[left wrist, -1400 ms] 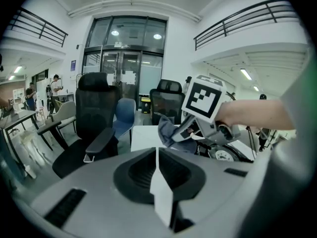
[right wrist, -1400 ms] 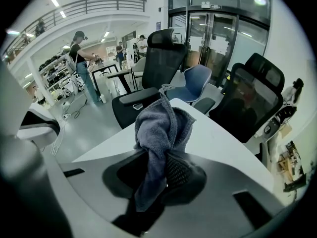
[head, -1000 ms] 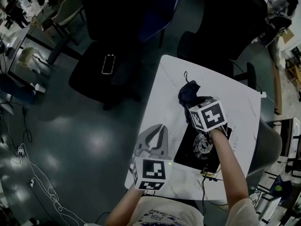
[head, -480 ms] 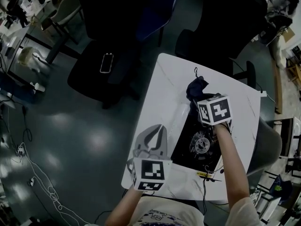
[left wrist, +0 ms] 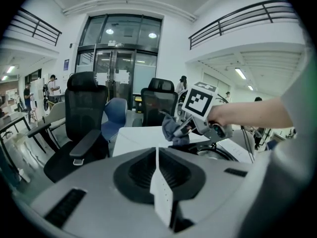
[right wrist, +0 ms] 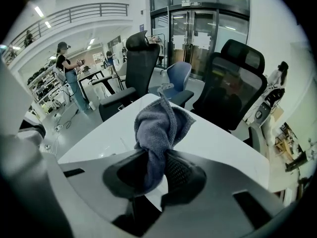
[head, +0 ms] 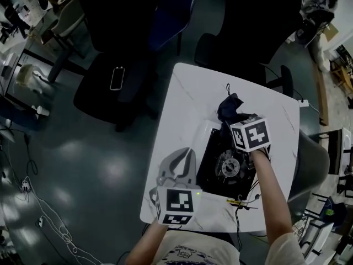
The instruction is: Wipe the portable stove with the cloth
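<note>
The black portable stove (head: 220, 167) sits on the white table (head: 190, 93), its round burner (head: 227, 164) showing. My right gripper (head: 235, 120) is shut on a dark grey-blue cloth (head: 228, 109) and holds it at the stove's far edge. In the right gripper view the cloth (right wrist: 157, 125) bunches up out of the jaws of the right gripper (right wrist: 156, 157). My left gripper (head: 185, 154) hovers over the table's near left part, beside the stove, shut with nothing in it. The left gripper view shows the left gripper (left wrist: 158, 155), the cloth (left wrist: 173, 130) and the stove (left wrist: 218, 152).
Black office chairs (head: 118, 87) and a blue chair (head: 174, 10) stand beyond the table. A phone (head: 116, 78) lies on one chair seat. A cable (head: 242, 200) runs along the table's near edge. Another chair (head: 311, 164) is at the right.
My right gripper has carried the cloth to the right along the stove's far side. The left gripper has stayed where it was.
</note>
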Action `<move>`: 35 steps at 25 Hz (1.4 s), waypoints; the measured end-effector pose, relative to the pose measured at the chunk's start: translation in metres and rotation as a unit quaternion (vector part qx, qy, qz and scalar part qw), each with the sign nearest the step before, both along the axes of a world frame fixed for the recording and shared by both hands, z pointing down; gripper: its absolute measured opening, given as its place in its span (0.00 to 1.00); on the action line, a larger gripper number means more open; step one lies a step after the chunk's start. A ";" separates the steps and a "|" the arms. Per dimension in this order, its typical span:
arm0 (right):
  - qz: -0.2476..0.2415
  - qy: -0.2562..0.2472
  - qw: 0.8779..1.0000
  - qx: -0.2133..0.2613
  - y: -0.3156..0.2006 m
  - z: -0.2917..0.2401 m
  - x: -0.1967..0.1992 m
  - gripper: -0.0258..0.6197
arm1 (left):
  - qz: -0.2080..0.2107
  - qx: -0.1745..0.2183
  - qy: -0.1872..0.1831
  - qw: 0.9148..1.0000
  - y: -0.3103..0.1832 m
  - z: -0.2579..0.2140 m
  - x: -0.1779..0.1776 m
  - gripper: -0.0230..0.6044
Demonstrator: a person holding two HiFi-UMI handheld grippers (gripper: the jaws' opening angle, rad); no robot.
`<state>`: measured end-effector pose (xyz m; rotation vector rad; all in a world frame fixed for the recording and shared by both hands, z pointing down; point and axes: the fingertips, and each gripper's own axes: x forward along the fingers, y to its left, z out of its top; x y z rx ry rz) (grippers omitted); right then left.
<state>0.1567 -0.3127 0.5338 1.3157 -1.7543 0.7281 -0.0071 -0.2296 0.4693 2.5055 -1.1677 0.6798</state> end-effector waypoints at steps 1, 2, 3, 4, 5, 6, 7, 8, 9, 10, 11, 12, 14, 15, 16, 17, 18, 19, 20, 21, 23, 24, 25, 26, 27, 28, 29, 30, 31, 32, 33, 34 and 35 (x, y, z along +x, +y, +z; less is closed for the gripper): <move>0.005 0.003 1.000 0.000 0.003 0.000 0.004 0.19 | 0.004 0.000 0.001 1.000 0.002 0.000 0.002 0.07; 0.010 0.004 1.000 0.000 0.005 0.000 0.008 0.19 | 0.008 0.000 0.001 1.000 0.003 0.000 0.004 0.08; 0.015 0.004 1.000 0.000 0.008 0.000 0.011 0.19 | 0.012 0.000 0.001 1.000 0.004 -0.001 0.005 0.07; 0.019 0.003 1.000 0.001 0.010 0.000 0.014 0.19 | 0.016 0.000 0.001 1.000 0.005 -0.001 0.007 0.07; 0.023 0.003 1.000 0.001 0.012 0.000 0.017 0.19 | 0.020 0.000 0.001 1.000 0.006 -0.001 0.009 0.07; 0.026 0.003 1.000 0.002 0.014 0.000 0.019 0.19 | 0.024 0.000 0.001 1.000 0.007 -0.001 0.011 0.07; 0.029 0.004 1.000 0.002 0.016 0.000 0.022 0.19 | 0.028 0.000 0.000 1.000 0.008 -0.001 0.012 0.08; 0.033 0.006 0.999 0.003 0.018 0.000 0.024 0.19 | 0.032 0.001 0.000 1.000 0.009 -0.002 0.013 0.07; 0.036 0.007 0.999 0.003 0.019 0.000 0.026 0.19 | 0.035 0.002 0.000 0.999 0.009 -0.002 0.014 0.08; 0.039 0.008 0.999 0.003 0.021 -0.001 0.028 0.19 | 0.038 0.003 -0.001 0.999 0.010 -0.002 0.015 0.07; 0.043 0.009 0.999 0.004 0.022 -0.001 0.032 0.19 | 0.041 0.004 -0.001 0.999 0.010 -0.003 0.017 0.07; 0.046 0.009 0.999 0.004 0.023 -0.001 0.035 0.19 | 0.043 0.004 -0.001 0.999 0.010 -0.003 0.019 0.08; 0.051 0.009 0.999 0.001 0.026 -0.001 0.042 0.19 | 0.048 0.005 -0.003 0.999 0.010 -0.003 0.022 0.08; 0.053 0.010 0.999 -0.001 0.027 0.000 0.044 0.19 | 0.051 0.005 -0.003 0.999 0.011 -0.002 0.023 0.07; 0.054 0.011 0.998 -0.004 0.029 0.001 0.047 0.19 | 0.053 0.005 -0.004 0.999 0.012 -0.001 0.024 0.08; 0.054 0.012 0.998 -0.006 0.031 0.002 0.049 0.19 | 0.055 0.005 -0.005 0.998 0.013 -0.001 0.025 0.07; 0.055 0.013 0.998 -0.008 0.032 0.002 0.052 0.19 | 0.056 0.004 -0.005 0.998 0.014 -0.001 0.027 0.08; 0.055 0.014 0.998 -0.010 0.034 0.003 0.055 0.19 | 0.057 0.005 -0.006 0.998 0.015 -0.001 0.029 0.07; 0.056 0.014 0.998 -0.012 0.035 0.002 0.058 0.19 | 0.058 0.005 -0.006 0.998 0.015 -0.003 0.031 0.07; 0.056 0.014 0.998 -0.014 0.037 0.002 0.062 0.19 | 0.058 0.006 -0.006 0.998 0.016 -0.004 0.034 0.07; 0.057 0.011 0.998 -0.019 0.040 0.003 0.069 0.19 | 0.060 0.007 -0.006 0.998 0.019 -0.006 0.040 0.07; 0.057 0.008 0.998 -0.022 0.041 0.003 0.072 0.19 | 0.061 0.007 -0.007 0.998 0.021 -0.007 0.043 0.07; 0.057 0.006 0.998 -0.024 0.043 0.003 0.076 0.19 | 0.061 0.008 -0.008 0.998 0.022 -0.008 0.046 0.07; 0.057 0.006 0.998 -0.026 0.044 0.004 0.079 0.19 | 0.061 0.010 -0.008 0.998 0.023 -0.009 0.048 0.07; 0.055 0.006 0.998 -0.027 0.045 0.004 0.083 0.19 | 0.060 0.011 -0.008 0.998 0.024 -0.009 0.050 0.07; 0.054 0.008 0.998 -0.029 0.047 0.005 0.086 0.19 | 0.059 0.011 -0.009 0.998 0.026 -0.009 0.052 0.08; 0.052 0.009 0.998 -0.031 0.049 0.006 0.090 0.19 | 0.059 0.011 -0.009 0.998 0.028 -0.009 0.054 0.07; 0.051 0.012 0.998 -0.033 0.051 0.007 0.094 0.19 | 0.059 0.012 -0.010 0.998 0.031 -0.009 0.057 0.07; 0.050 0.014 0.998 -0.035 0.053 0.008 0.098 0.19 | 0.059 0.012 -0.010 0.998 0.033 -0.009 0.059 0.08; 0.050 0.017 0.998 -0.036 0.055 0.008 0.102 0.19 | 0.059 0.012 -0.010 0.998 0.034 -0.009 0.062 0.07; 0.050 0.019 0.998 -0.037 0.056 0.007 0.106 0.19 | 0.060 0.012 -0.011 0.998 0.035 -0.010 0.065 0.07; 0.050 0.020 0.998 -0.038 0.057 0.007 0.110 0.19 | 0.060 0.013 -0.011 0.998 0.036 -0.010 0.067 0.08; 0.051 0.021 0.998 -0.039 0.059 0.007 0.115 0.19 | 0.060 0.014 -0.011 0.998 0.037 -0.011 0.071 0.07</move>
